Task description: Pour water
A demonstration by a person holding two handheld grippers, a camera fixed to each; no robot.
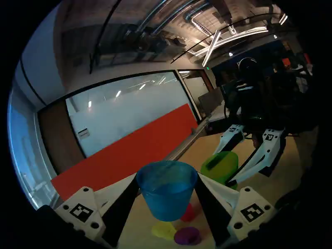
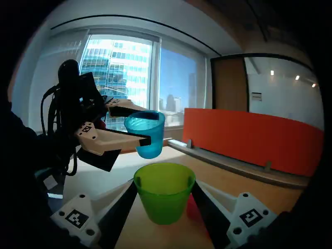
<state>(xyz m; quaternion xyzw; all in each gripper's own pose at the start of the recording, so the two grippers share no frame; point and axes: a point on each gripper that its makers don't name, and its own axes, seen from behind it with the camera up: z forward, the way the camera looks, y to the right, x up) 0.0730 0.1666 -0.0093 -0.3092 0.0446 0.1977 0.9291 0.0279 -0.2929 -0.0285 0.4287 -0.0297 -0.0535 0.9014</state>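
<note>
blue cup [image 1: 167,197] in left gripper [image 1: 167,182], green cup [image 2: 164,203] apparently in right gripper [image 2: 164,186]

The blue translucent plastic cup [image 1: 167,189] is smooth and lightly glossy, and light passes through its thin wall. The green translucent plastic cup [image 2: 164,195] is the same smooth, see-through plastic, with a soft sheen at the rim. The fingers [image 1: 108,194] of the left gripper [image 1: 167,182] are matt white hard plastic outside and matt black on their inner faces; those of the right gripper [image 2: 164,186] look alike. The counter [image 2: 232,178] is a pale wood-look board, smooth and low in sheen. The orange partition panel [image 2: 257,137] is flat and matt. The small yellow piece [image 1: 163,229] and small purple piece [image 1: 187,235] look like smooth plastic.
</note>
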